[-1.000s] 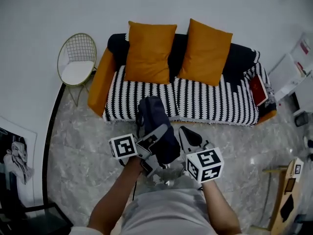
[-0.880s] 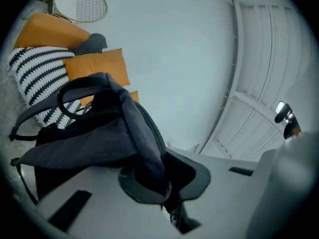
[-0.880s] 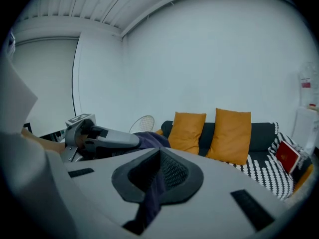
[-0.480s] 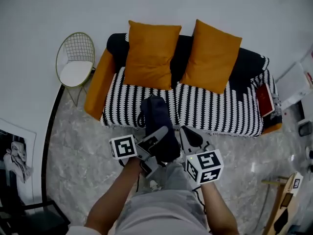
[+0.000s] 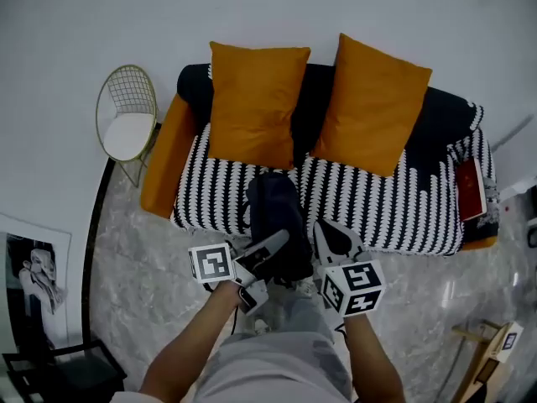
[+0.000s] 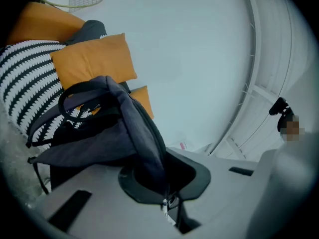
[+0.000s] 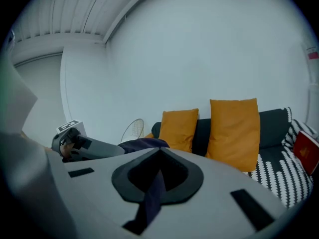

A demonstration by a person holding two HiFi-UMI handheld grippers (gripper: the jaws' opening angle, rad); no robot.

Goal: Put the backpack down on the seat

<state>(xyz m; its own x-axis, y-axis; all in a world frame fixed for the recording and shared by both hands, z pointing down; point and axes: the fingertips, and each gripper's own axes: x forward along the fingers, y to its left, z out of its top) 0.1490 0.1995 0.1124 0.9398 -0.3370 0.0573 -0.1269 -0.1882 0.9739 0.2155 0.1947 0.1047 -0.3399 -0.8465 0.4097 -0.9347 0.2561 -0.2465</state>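
A dark navy backpack (image 5: 273, 212) hangs between my two grippers, over the front edge of the sofa seat (image 5: 377, 200). My left gripper (image 5: 281, 242) is shut on the backpack's fabric (image 6: 99, 138); in the left gripper view the cloth is pinched where the jaws (image 6: 167, 185) meet. My right gripper (image 5: 331, 235) is shut on a dark strap (image 7: 154, 193) of the backpack, which runs through its closed jaws (image 7: 159, 176). The seat has a black-and-white striped cover. The lower part of the backpack is hidden behind the grippers.
Two orange cushions (image 5: 252, 99) (image 5: 373, 103) lean on the sofa's dark backrest. A red book (image 5: 468, 187) lies at the seat's right end. A gold wire chair (image 5: 126, 116) stands left of the sofa. The floor is grey marble (image 5: 134, 259).
Both grippers have carried the backpack forward toward the sofa. The sofa looks nearer and larger, and the backpack now overlaps the seat's front edge. Both grips are unchanged.
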